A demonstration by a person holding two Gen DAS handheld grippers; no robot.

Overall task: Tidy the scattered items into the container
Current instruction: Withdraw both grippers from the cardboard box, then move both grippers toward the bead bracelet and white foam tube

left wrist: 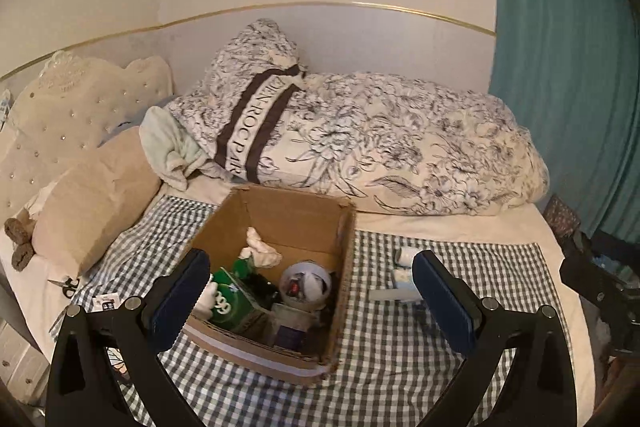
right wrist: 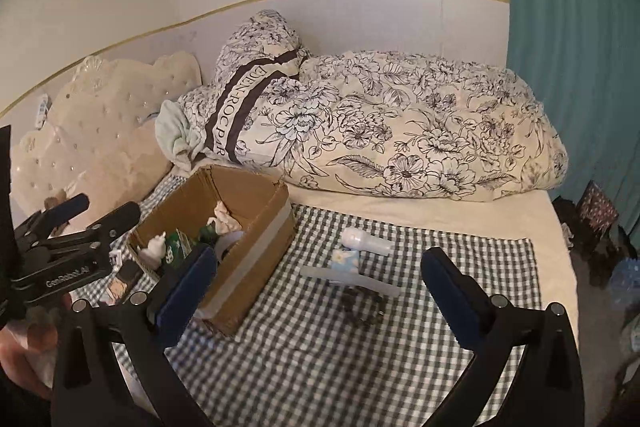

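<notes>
One cardboard box (right wrist: 256,247), two claws, one white bottle (right wrist: 366,241), one floral duvet (right wrist: 400,131)

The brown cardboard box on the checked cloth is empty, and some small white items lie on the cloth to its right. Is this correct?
Not quite: the brown cardboard box is not empty. The left wrist view shows a green packet and other items inside. The small white items do lie on the checked cloth to its right.

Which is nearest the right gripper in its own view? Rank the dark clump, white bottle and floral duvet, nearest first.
1. Dark clump, on the checked cloth between the fingers.
2. White bottle, farther up the cloth.
3. Floral duvet, along the back wall.
</notes>
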